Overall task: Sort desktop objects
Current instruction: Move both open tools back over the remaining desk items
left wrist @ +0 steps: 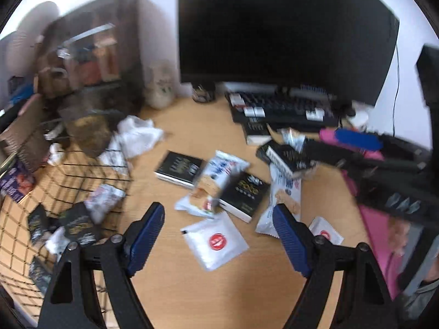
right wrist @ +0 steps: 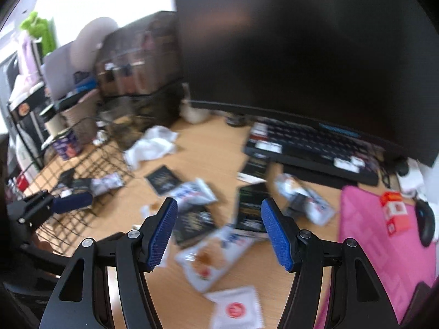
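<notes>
Black boxes [left wrist: 179,167] [left wrist: 244,192], white snack packets [left wrist: 219,175] and white sachets with a red dot [left wrist: 215,240] lie scattered on the wooden desk [left wrist: 186,282]. My left gripper [left wrist: 219,219] is open and empty above a sachet. My right gripper [right wrist: 219,213] is open and empty above a black box [right wrist: 193,223] and a snack packet [right wrist: 216,255]. In the left wrist view the right gripper [left wrist: 296,161] reaches in from the right over a black box [left wrist: 277,153]. The left gripper's finger [right wrist: 72,201] shows at the left of the right wrist view.
A black wire basket [left wrist: 41,200] [right wrist: 90,164] at the left holds several boxes and packets. A crumpled white bag [left wrist: 137,134] lies behind it. A keyboard [left wrist: 282,107] and monitor [left wrist: 285,27] stand at the back, a pink mat [right wrist: 384,235] with a mouse [right wrist: 425,222] at the right.
</notes>
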Demonstrator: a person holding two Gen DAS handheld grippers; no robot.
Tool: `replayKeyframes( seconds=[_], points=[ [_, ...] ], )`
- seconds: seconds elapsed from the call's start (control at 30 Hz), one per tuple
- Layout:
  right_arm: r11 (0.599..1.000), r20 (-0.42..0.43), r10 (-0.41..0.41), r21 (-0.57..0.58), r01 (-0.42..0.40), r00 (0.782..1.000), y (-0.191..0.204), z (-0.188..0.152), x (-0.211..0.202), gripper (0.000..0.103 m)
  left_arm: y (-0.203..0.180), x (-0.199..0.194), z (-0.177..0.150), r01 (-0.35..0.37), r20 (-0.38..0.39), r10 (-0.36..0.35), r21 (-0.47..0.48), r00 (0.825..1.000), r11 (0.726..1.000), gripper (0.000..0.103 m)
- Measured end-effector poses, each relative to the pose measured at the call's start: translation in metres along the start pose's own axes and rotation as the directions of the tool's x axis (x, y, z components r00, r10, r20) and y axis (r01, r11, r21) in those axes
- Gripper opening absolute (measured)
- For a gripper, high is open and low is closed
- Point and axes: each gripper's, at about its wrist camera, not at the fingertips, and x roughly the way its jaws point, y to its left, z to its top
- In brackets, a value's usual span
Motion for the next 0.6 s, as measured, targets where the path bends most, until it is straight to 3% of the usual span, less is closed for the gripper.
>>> replayKeyframes(
  seconds=[0.07, 0.33, 0.6],
  points=[
    [1.0, -0.011, -0.017, 0.024, 0.017, 1.0, -0.017, -0.004, 0.004, 0.063, -0.007, 0.019, 0.0, 0.002, -0.037, -0.001, 0.034, 0.999, 0.999, 0.072],
    [0.997, -0.053, -0.031, 0.063, 0.035, 0.998, -0.05, -0.013, 0.027, 0.063, -0.02, 0.071, 0.007, 0.0, -0.118, 0.013, 0.106, 0.993, 0.994, 0.072],
    [0.993, -0.06, -0.055, 0.098, 0.061, 0.997, -0.072, -0.011, 0.035, 0.063, -0.035, 0.092, 0.024, 0.007, -0.111, 0.012, 0.166, 0.994, 0.986, 0.072]
  ],
)
